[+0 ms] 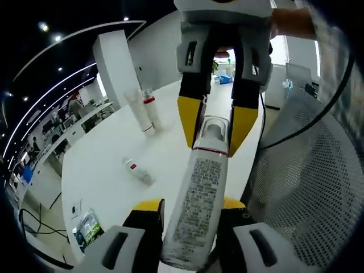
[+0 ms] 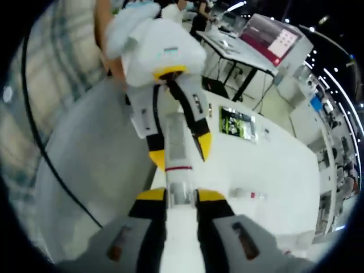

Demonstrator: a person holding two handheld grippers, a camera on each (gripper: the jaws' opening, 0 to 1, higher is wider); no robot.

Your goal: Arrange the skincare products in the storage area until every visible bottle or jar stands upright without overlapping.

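At 9 o'clock in the left gripper view, on the white table (image 1: pixel 108 165): two upright bottles (image 1: pixel 145 111) side by side, near them a small bottle (image 1: pixel 137 170) lying flat, and at 7 o'clock a green packet (image 1: pixel 88 227). At the centre, held above the table: a white tube (image 1: pixel 199 210) with a red band and printed label, clamped at its base by the left gripper (image 1: pixel 187 207) and at its clear cap by the right gripper (image 1: pixel 210 128) coming from 12 o'clock. At 3 o'clock, a mesh chair (image 1: pixel 307 187).

In the right gripper view, same tube (image 2: pixel 176 153) between right gripper (image 2: pixel 181 196) and left gripper (image 2: pixel 179 151), both closed on it.
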